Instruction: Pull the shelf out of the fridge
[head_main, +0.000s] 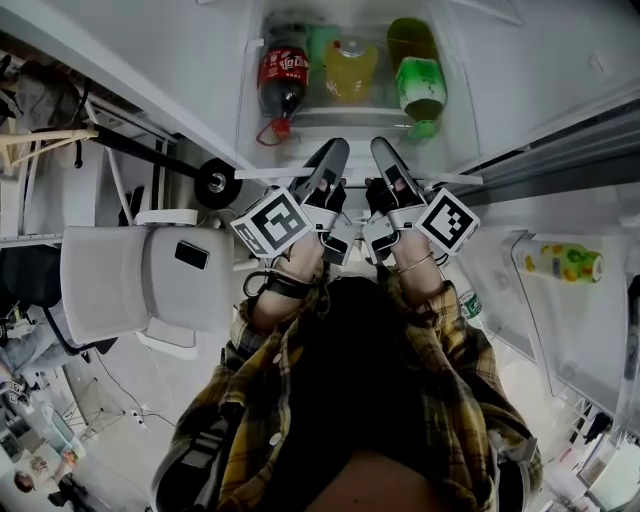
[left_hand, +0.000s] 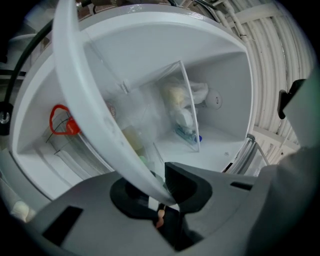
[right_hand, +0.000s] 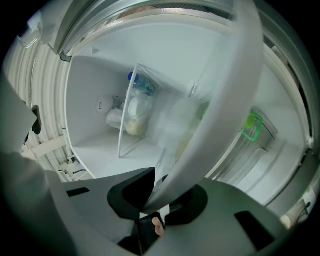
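The fridge shelf is a clear pane with a white front rim (head_main: 265, 173). On it lie a cola bottle (head_main: 282, 80), a yellow bottle (head_main: 350, 70) and a green bottle (head_main: 420, 88). My left gripper (head_main: 332, 168) and right gripper (head_main: 388, 168) sit side by side at the middle of that rim. In the left gripper view the white rim (left_hand: 85, 100) runs between the jaws, and the gripper (left_hand: 159, 189) is shut on it. The right gripper (right_hand: 156, 194) is shut on the same rim (right_hand: 225, 100).
Below the shelf, a clear bin (left_hand: 181, 107) (right_hand: 136, 107) holds bagged food on the fridge floor. The open fridge door on the right carries a yellow bottle (head_main: 565, 262) in its rack. A white chair (head_main: 130, 280) stands to the left of the person.
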